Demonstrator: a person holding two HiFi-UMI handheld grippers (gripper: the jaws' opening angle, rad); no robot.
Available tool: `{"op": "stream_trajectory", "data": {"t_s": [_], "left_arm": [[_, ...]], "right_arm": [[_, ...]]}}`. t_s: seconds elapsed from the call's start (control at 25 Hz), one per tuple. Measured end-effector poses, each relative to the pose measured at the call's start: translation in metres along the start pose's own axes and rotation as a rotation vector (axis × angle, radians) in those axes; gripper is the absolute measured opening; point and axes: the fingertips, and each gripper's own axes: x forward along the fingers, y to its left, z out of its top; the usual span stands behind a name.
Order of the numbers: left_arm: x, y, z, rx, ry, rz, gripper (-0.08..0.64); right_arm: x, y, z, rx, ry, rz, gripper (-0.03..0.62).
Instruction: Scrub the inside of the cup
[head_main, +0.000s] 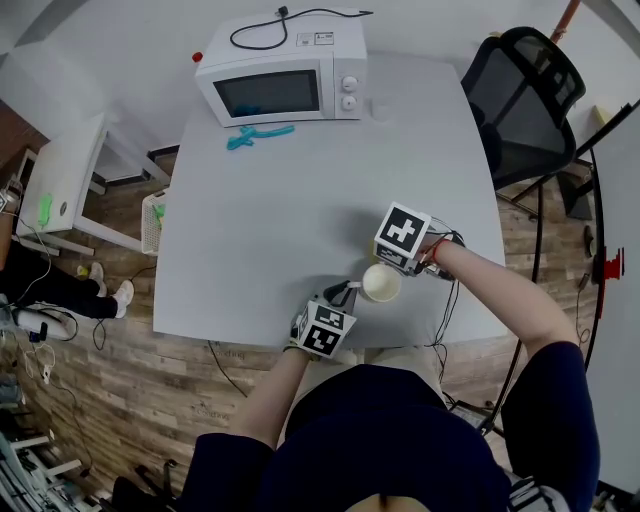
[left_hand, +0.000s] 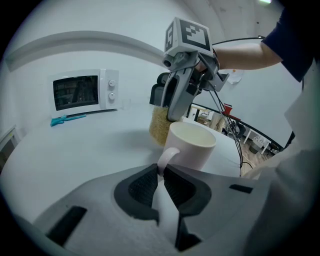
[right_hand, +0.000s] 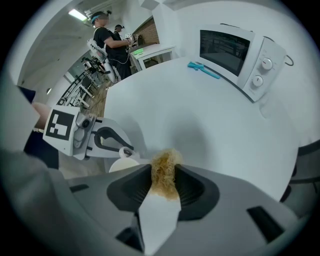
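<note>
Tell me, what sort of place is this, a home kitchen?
Probably not a home: more likely a lab or office workroom. A microwave stands on a plain grey table, a black office chair sits beside it, and cables trail over the wood floor.

My left claw (left_hand: 161, 175): matt grey plastic shell; its pads (left_hand: 142, 186) are dark, finely ribbed and rubbery.
My right claw (right_hand: 164, 181): same matt grey plastic, same dark pads.
Scrubber (right_hand: 163, 167): tan, coarse, frizzy fibres, rough.
Cup (left_hand: 192, 145): smooth, cream-white, slight sheen, ceramic by the look.
Tabletop (head_main: 280, 230): pale grey, smooth, matt.
Microwave (head_main: 283, 75): smooth white casing, mild gloss; dark glassy door.
Floor (head_main: 140, 360): brown wood-look planks.
Chair (head_main: 525, 90): black mesh back.
</note>
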Motion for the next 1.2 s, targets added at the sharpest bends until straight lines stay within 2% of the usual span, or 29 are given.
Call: {"op": "stream_trajectory", "data": {"t_s": [0.64, 1.0, 1.2], "left_arm": [[0.0, 0.001, -0.001, -0.028, -0.006, 0.033, 0.044], [0.001, 0.0, -0.001, -0.024, -0.012, 0.032, 0.044], [-0.001, -0.001, -0.002, -0.012, -0.006, 0.023, 0.044]], "right_arm": [[0.011, 0.042, 0.046, -0.104, -0.014, 0.037, 0.15], [0.016, 0.064, 0.053, -0.137, -0.005, 0.045, 0.15], [0.015, 0.064, 0.053, -0.122, -0.01, 0.046, 0.15]]}}
